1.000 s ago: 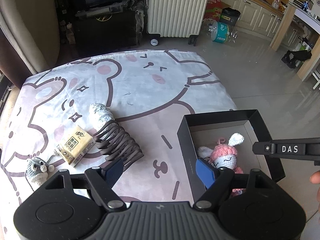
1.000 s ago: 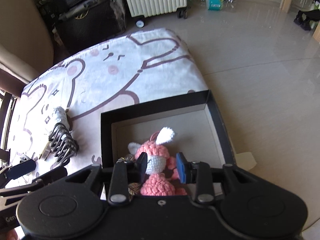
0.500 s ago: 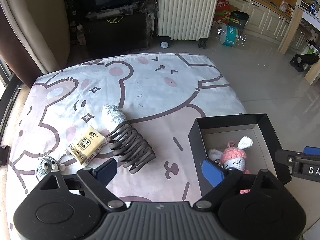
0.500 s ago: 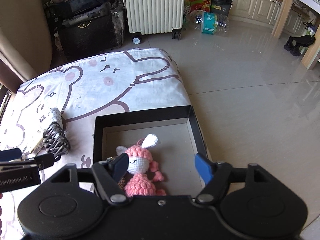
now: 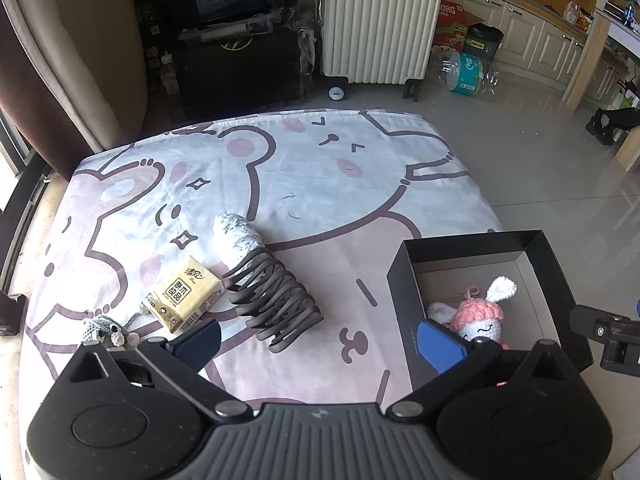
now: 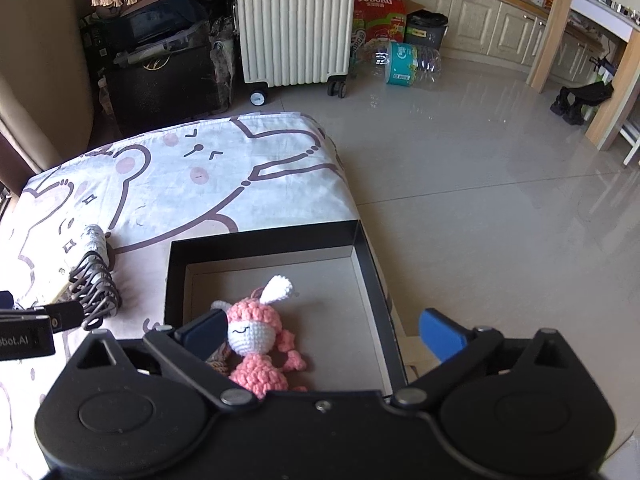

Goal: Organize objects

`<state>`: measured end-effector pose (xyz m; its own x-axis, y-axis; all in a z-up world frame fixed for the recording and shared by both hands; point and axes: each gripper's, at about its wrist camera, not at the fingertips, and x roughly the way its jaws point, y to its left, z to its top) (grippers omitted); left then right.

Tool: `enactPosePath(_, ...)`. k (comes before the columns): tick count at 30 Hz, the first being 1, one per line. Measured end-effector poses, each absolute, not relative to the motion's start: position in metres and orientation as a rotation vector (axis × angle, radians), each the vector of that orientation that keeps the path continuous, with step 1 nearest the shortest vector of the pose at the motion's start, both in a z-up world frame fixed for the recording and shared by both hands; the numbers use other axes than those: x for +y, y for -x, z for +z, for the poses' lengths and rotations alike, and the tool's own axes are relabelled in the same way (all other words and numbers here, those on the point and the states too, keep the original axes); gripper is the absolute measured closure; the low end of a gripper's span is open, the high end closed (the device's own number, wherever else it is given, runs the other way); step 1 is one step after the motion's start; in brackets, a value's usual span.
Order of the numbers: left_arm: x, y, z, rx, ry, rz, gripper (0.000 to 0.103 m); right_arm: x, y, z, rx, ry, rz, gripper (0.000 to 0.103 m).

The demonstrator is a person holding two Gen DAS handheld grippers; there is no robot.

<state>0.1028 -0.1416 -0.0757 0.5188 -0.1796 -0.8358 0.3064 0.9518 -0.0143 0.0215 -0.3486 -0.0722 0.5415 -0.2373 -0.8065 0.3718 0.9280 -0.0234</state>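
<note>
A pink crochet bunny doll [image 6: 256,332] [image 5: 478,318] lies loose in the black box [image 6: 260,240] [image 5: 460,242]. My right gripper [image 6: 322,332] hovers over the box, its jaws opening wide; the doll sits below, near the left finger, and no pad presses on it. My left gripper [image 5: 318,342] hangs above the bear-print cloth [image 5: 320,184], jaws opening, nothing between them. Ahead of it lie a dark coiled spring-like thing [image 5: 276,300], a foil-wrapped roll [image 5: 236,236], a yellow tissue pack [image 5: 184,292] and a grey crochet mouse [image 5: 102,330].
The box sits at the cloth's right edge, beside bare tiled floor [image 6: 480,200]. A cream suitcase [image 5: 376,20] and dark bags [image 5: 236,64] stand beyond the far edge. Part of the other gripper shows at the right rim of the left wrist view.
Both grippers' jaws have spread wide. The right one let go of the bunny doll, which now lies in the box, and drew back a little. The left view tilted up slightly.
</note>
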Motion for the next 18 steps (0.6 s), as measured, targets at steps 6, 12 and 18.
enactPosePath(6,-0.1430,-0.1037,-0.0778,0.982,-0.144,-0.295,0.000,-0.3531,-0.0203,-0.0748,0.936,-0.178,-0.369,0.000)
enactPosePath(12,-0.1458,-0.1044,-0.0826,0.999,-0.161,-0.298,0.000,-0.3547,-0.0195,-0.0764,0.941,-0.182,-0.370,0.000)
enactPosePath(18,-0.1463,-0.1041,-0.0813,0.988,-0.156,-0.300,0.000,-0.3556,-0.0188,-0.0778,0.944,-0.184,-0.368,0.000)
